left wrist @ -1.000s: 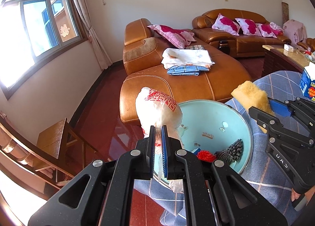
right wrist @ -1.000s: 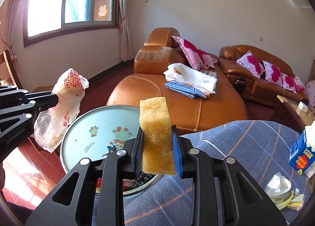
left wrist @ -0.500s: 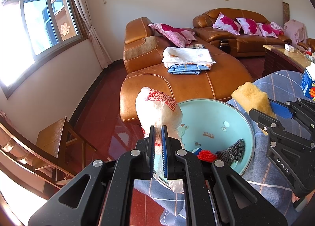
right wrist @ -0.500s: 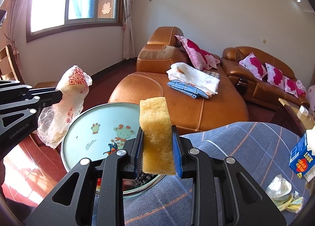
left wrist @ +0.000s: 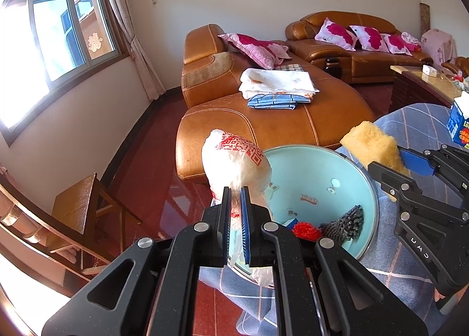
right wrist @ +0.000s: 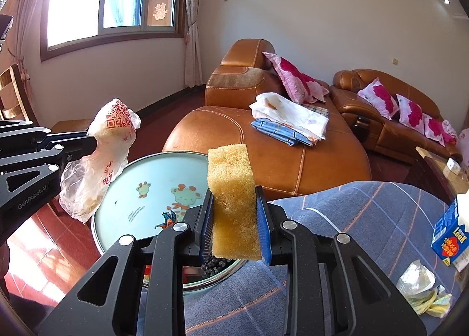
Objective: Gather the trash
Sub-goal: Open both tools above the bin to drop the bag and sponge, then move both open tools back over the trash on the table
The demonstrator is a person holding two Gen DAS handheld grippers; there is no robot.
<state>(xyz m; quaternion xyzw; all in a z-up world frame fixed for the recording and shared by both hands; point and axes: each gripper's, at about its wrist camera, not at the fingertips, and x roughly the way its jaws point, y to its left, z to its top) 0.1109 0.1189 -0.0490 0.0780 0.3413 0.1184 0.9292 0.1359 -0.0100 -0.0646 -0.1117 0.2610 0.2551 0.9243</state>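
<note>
Left gripper (left wrist: pixel 236 189) fingers just opened slightly since earlier frame, crinkly plastic bag (left wrist: pixel 234 160) still between them, beside rim of round teal basin (left wrist: pixel 316 172). Right gripper (right wrist: pixel 234 198) unchanged, clamped on porous yellow sponge (right wrist: pixel 231 183) above basin. Only right view shows crumpled wrappers (right wrist: pixel 422 286) on checked desk (right wrist: pixel 366 213).

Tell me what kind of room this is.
Most likely a home living room: a tan leather sofa with floral pillows, folded linens on it, and a curtained window.
</note>
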